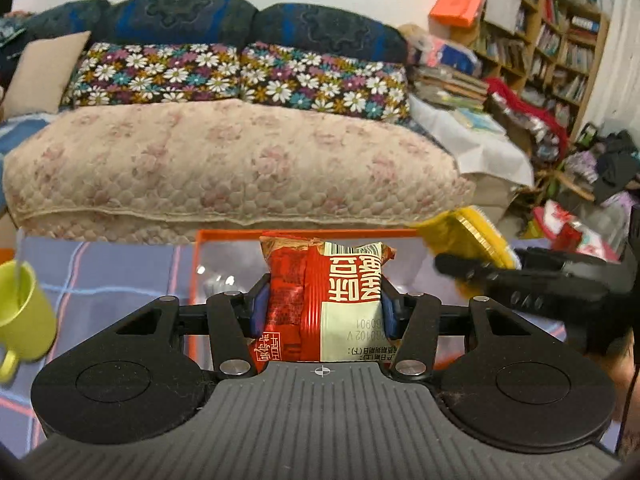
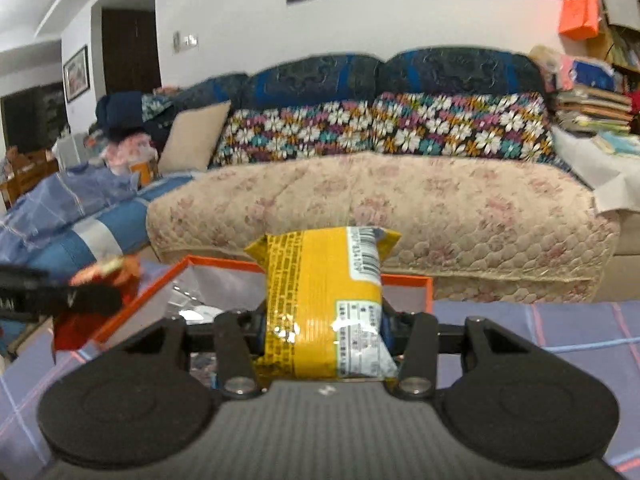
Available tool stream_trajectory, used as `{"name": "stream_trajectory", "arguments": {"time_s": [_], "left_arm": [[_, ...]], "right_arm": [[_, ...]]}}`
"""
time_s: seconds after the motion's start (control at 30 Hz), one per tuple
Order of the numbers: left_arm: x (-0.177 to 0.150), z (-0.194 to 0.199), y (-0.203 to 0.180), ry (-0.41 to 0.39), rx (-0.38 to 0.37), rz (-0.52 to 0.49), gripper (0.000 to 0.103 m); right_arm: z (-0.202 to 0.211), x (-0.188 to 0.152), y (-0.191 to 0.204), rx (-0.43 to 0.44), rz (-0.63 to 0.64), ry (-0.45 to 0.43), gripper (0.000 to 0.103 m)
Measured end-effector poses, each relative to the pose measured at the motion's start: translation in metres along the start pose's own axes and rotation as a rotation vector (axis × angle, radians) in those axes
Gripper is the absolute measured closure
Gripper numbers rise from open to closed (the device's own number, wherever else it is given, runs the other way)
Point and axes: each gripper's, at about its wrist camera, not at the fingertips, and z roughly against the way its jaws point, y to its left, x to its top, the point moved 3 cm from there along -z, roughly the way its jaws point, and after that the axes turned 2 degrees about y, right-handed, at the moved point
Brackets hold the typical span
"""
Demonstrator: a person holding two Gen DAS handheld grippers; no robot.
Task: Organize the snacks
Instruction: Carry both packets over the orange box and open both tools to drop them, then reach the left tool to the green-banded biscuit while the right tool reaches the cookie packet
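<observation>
Green mug [image 1: 22,312] — seen only beside left tool [image 1: 324,306].

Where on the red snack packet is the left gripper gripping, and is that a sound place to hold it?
The left gripper clamps the red snack packet across its puffed middle, one blue pad on each long side, approaching from the packet's lower end. That seems sound: the pillow shape is fullest there, and the crimped top seam stands free above the orange box. The right gripper holds the yellow snack packet likewise.
</observation>
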Motion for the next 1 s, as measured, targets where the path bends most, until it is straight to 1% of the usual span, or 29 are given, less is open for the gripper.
{"name": "stream_trajectory", "arguments": {"time_s": [0.03, 0.07, 0.1, 0.13, 0.17, 0.2, 0.23, 0.27, 0.3, 0.33, 0.4, 0.43, 0.47, 0.53, 0.57, 0.63, 0.7, 0.77, 0.83, 0.93, 1.0], "left_arm": [[0.002, -0.013, -0.002, 0.013, 0.003, -0.01, 0.089], [0.002, -0.024, -0.003, 0.029, 0.009, -0.01, 0.083], [0.001, -0.031, -0.003, 0.057, 0.022, 0.001, 0.075], [-0.002, -0.033, -0.002, 0.07, 0.023, 0.012, 0.075], [-0.007, -0.028, -0.001, 0.065, 0.006, 0.017, 0.074], [-0.011, -0.021, 0.0, 0.054, -0.005, 0.017, 0.07], [-0.016, -0.012, 0.001, 0.042, -0.006, 0.015, 0.067], [-0.023, 0.001, 0.001, 0.027, 0.0, 0.011, 0.059], [-0.03, 0.012, 0.001, 0.016, 0.003, 0.003, 0.053], [-0.041, 0.025, 0.002, 0.008, 0.008, -0.008, 0.052], [-0.066, 0.05, 0.002, 0.007, 0.014, -0.022, 0.047], [-0.079, 0.059, 0.003, 0.018, 0.019, -0.023, 0.047], [-0.096, 0.067, 0.004, 0.04, 0.029, -0.023, 0.047], [-0.126, 0.081, 0.006, 0.083, 0.052, -0.021, 0.048], [-0.141, 0.087, 0.007, 0.108, 0.058, -0.012, 0.049], [-0.167, 0.1, 0.01, 0.148, 0.054, 0.02, 0.049], [-0.188, 0.113, 0.01, 0.163, 0.067, 0.045, 0.049], [-0.204, 0.123, 0.007, 0.173, 0.096, 0.053, 0.049], [-0.216, 0.134, 0.002, 0.175, 0.109, 0.06, 0.049], [-0.225, 0.152, -0.006, 0.159, 0.119, 0.065, 0.046], [-0.229, 0.156, -0.009, 0.159, 0.118, 0.078, 0.046]], "right_arm": [[-0.011, -0.001, -0.001, 0.002, -0.006, 0.018, 0.051], [-0.016, -0.003, -0.003, 0.009, -0.016, 0.032, 0.047], [-0.019, -0.004, -0.004, 0.009, -0.031, 0.04, 0.046], [-0.016, -0.004, -0.006, 0.016, -0.049, 0.035, 0.042], [-0.006, -0.006, -0.008, 0.029, -0.066, 0.018, 0.036], [0.006, -0.007, -0.009, 0.034, -0.077, -0.003, 0.032], [0.019, -0.011, -0.011, 0.031, -0.082, -0.021, 0.022], [0.033, -0.015, -0.012, 0.024, -0.086, -0.036, 0.013], [0.049, -0.022, -0.013, 0.017, -0.093, -0.053, 0.011], [0.064, -0.031, -0.015, 0.015, -0.105, -0.065, 0.008], [0.088, -0.053, -0.019, 0.014, -0.149, -0.058, 0.008], [0.099, -0.071, -0.022, 0.014, -0.184, -0.039, 0.007], [0.105, -0.084, -0.024, 0.009, -0.21, -0.018, 0.003], [0.113, -0.112, -0.028, -0.007, -0.281, 0.051, 0.002], [0.117, -0.121, -0.029, -0.005, -0.319, 0.069, 0.002], [0.13, -0.135, -0.028, 0.012, -0.374, 0.061, 0.003], [0.142, -0.144, -0.023, -0.006, -0.372, 0.048, 0.003], [0.148, -0.152, -0.018, -0.025, -0.354, 0.048, 0.002], [0.153, -0.158, -0.014, -0.027, -0.358, 0.053, 0.002], [0.164, -0.166, -0.016, -0.034, -0.381, 0.047, 0.002], [0.172, -0.172, -0.018, -0.038, -0.409, 0.037, 0.002]]}}
